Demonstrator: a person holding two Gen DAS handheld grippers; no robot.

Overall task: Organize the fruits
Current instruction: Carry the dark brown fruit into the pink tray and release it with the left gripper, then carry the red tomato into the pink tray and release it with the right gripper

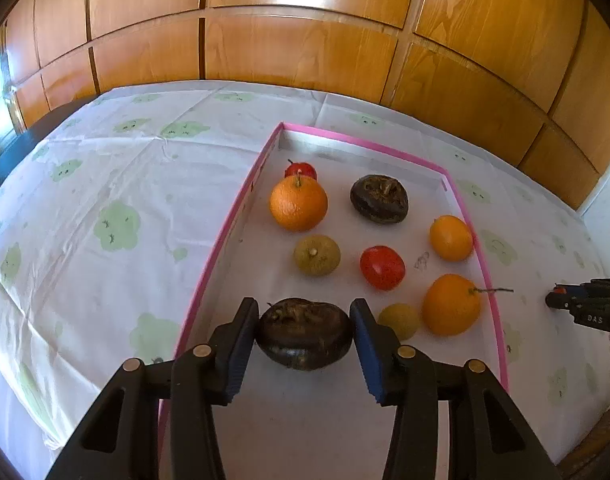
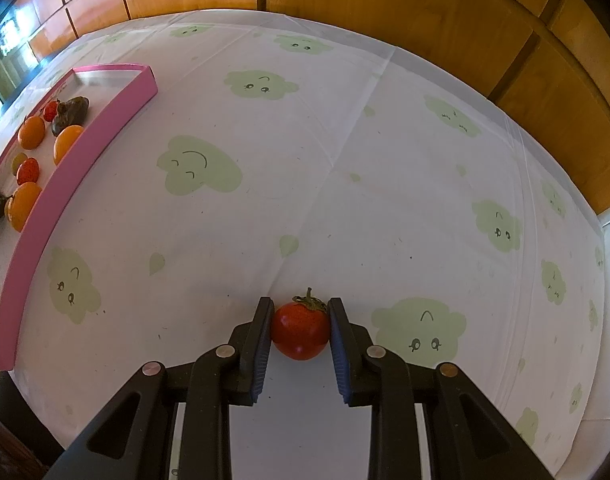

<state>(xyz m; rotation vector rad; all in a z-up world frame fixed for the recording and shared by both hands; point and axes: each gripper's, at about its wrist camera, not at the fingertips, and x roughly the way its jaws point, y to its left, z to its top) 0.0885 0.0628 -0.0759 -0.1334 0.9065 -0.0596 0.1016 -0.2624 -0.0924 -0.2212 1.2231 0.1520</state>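
A pink-rimmed white tray holds several fruits: oranges, red fruits, yellow-green fruits and a dark wrinkled fruit. My left gripper is shut on another dark wrinkled fruit over the tray's near end. My right gripper is shut on a red fruit with a green stem just above the tablecloth, well right of the tray. The right gripper also shows at the right edge of the left wrist view.
The table wears a white cloth with green cloud faces. Wooden panelled walls stand close behind the table. The table's edge runs along the right side.
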